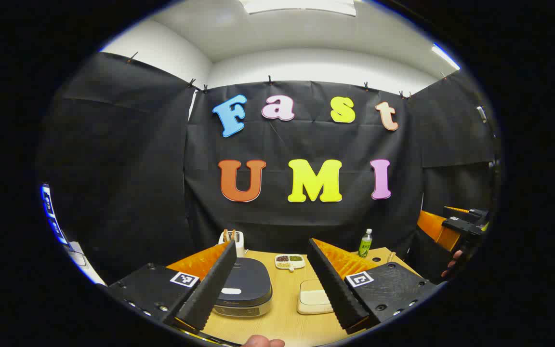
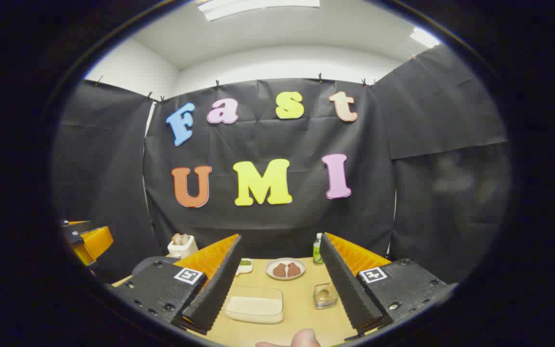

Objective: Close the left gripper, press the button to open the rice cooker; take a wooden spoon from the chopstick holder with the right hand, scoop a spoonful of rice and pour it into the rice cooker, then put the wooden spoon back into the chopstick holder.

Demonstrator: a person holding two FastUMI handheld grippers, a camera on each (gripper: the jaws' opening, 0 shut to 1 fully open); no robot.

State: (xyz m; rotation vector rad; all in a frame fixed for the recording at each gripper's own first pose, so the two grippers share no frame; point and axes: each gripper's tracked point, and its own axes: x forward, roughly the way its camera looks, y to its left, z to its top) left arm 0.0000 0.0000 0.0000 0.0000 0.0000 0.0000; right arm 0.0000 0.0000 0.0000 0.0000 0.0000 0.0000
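- Left gripper (image 1: 270, 284) hangs above the near edge of the wooden table (image 1: 287, 318), its two fingers spread wide apart with nothing between them but the tabletop farther off.
- Right gripper (image 2: 280, 289) is likewise spread wide and holds nothing; in the left gripper view it appears at 3 o'clock, well off the table's right side, with a hand (image 1: 451, 267) under it.
- Rice cooker (image 1: 244, 289) sits at 7 o'clock in the left gripper view, just beside the left finger, lid down; a pale button (image 1: 231, 291) lies on the lid's near part.
- Chopstick holder (image 1: 234, 241), white, stands behind the cooker toward 11 o'clock from it, against the black cloth wall, with wooden handles (image 1: 230, 234) sticking upright out of its top; which of them is the spoon I cannot tell.
- Shallow container of rice (image 1: 312, 300) lies to the cooker's right, at 6 o'clock, near the right finger of the left gripper; in the right gripper view it lies just beside that gripper's left finger.
- Divided dish (image 1: 290, 260) with dark and green contents rests behind the rice container.
- Green bottle (image 1: 365, 243) stands upright at the table's far right.
- Round plate (image 2: 285, 269) with two brown pieces sits between the fingers in the right gripper view, and a small clear cup (image 2: 324, 295) touches the right finger's edge at 5 o'clock.
- Fingertip (image 2: 306, 337) of the person shows at the bottom of the right gripper view.
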